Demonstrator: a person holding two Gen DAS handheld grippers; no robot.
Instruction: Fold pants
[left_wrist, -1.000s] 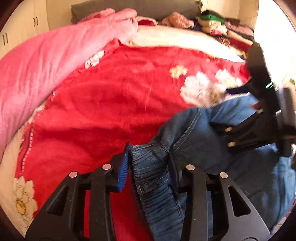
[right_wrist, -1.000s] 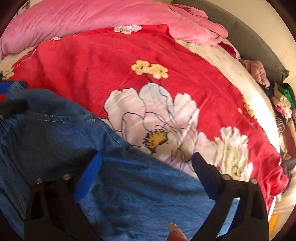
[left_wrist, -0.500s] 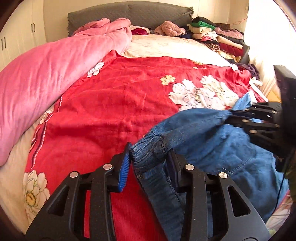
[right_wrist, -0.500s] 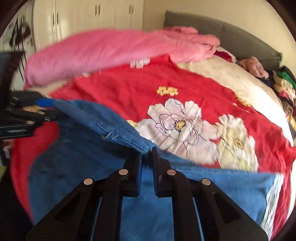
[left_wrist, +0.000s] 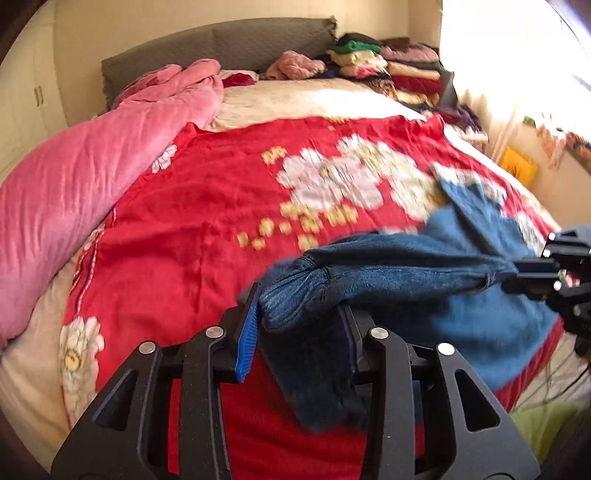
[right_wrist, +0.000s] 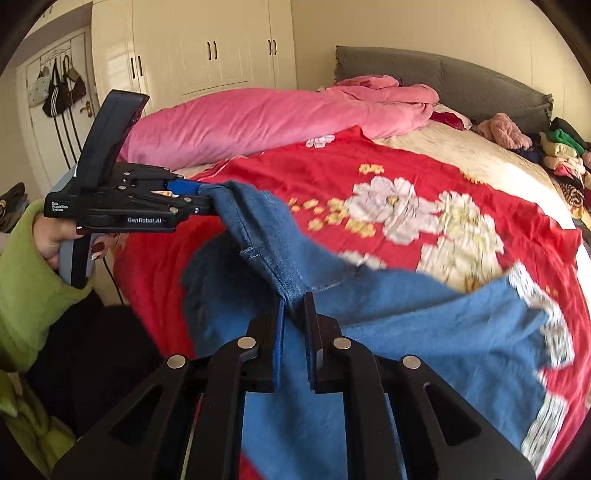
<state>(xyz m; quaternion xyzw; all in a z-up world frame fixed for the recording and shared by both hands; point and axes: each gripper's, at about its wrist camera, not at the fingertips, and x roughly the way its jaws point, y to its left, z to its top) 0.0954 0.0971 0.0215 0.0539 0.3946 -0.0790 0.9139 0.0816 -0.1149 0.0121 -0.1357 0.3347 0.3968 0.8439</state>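
Blue denim pants hang lifted above the red flowered blanket. My left gripper is shut on a bunched end of the waistband. My right gripper is shut on the waistband's other part; it shows at the right edge of the left wrist view. The pants stretch between the two grippers, and the legs trail down to the blanket at the right. The left gripper also shows in the right wrist view, held by a hand in a green sleeve.
A pink duvet lies rolled along the bed's left side. A grey headboard is at the back. Stacked folded clothes sit at the far right corner. White wardrobes stand beyond the bed.
Both grippers have risen with the pants, lifting the waistband off the blanket. One second ago my right gripper was open over the denim; it has since shut on it.
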